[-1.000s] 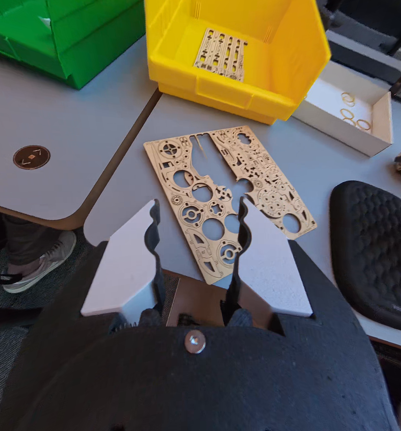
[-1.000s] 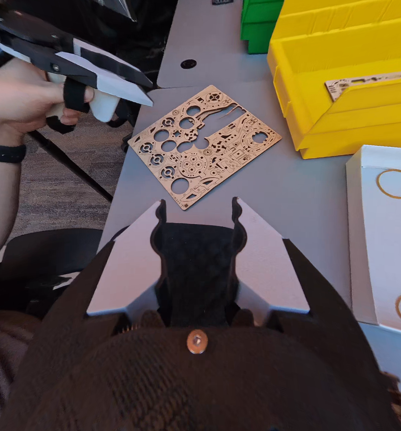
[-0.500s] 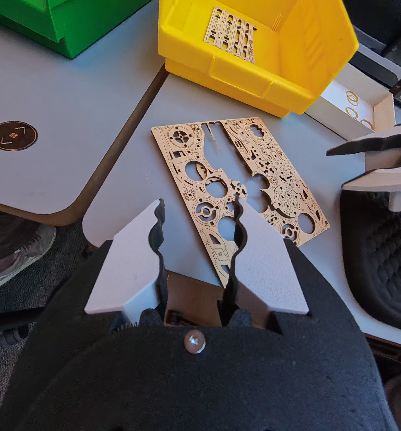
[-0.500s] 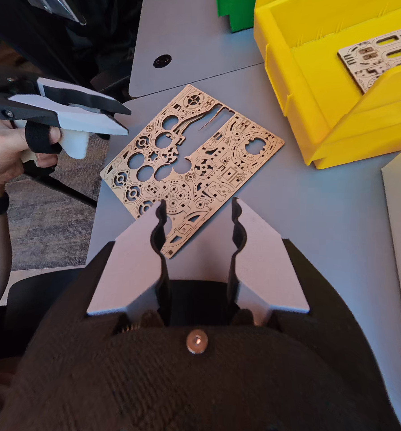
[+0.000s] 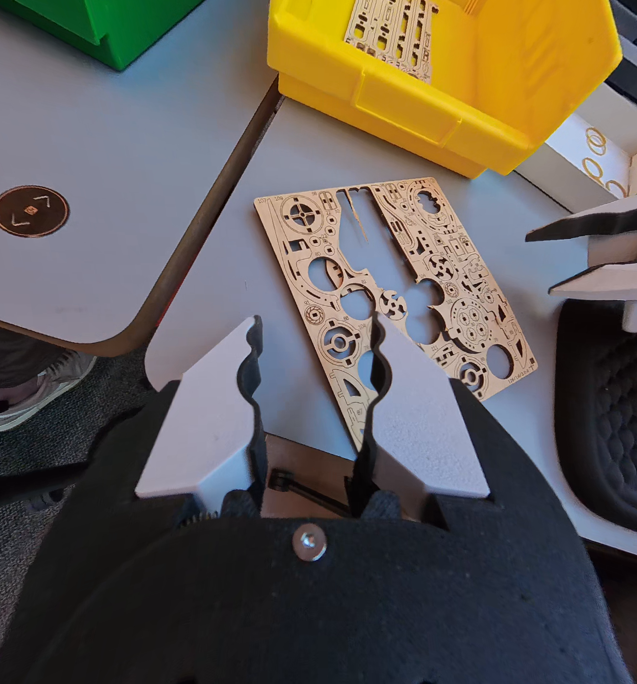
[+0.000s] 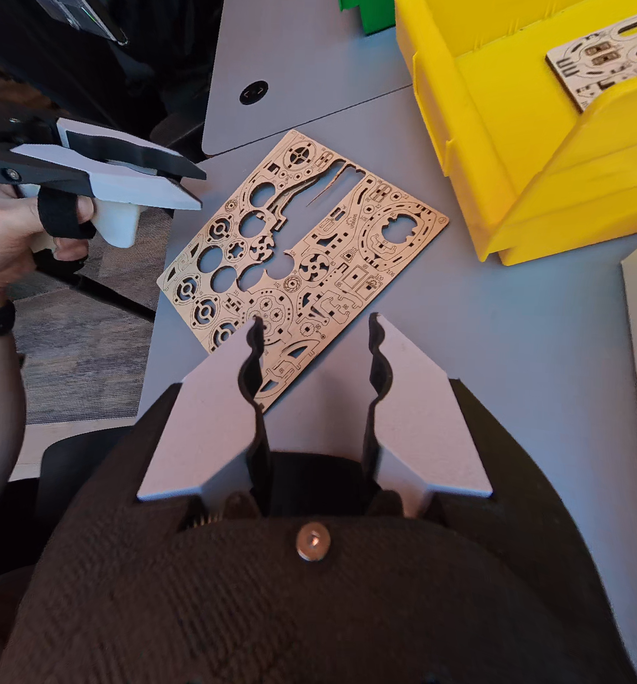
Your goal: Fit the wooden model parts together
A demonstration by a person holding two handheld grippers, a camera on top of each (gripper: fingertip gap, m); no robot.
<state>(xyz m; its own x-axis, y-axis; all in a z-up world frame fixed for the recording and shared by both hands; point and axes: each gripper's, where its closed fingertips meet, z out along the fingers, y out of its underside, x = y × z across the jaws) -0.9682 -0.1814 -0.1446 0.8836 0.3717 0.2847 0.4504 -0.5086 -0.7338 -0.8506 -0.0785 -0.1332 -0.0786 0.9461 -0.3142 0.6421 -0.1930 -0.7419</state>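
Now both grippers sit closer over the wooden sheet (image 5: 391,281).

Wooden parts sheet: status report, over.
Left gripper and right gripper open, empty. Flat laser-cut wooden parts sheet lies untouched on grey table, between both. Nothing in the way.

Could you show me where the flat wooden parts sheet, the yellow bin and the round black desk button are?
wooden parts sheet (image 5: 394,281), left wrist view: its middle.
yellow bin (image 5: 402,100), left wrist view: front wall.
round black desk button (image 5: 30,211), left wrist view: its centre.
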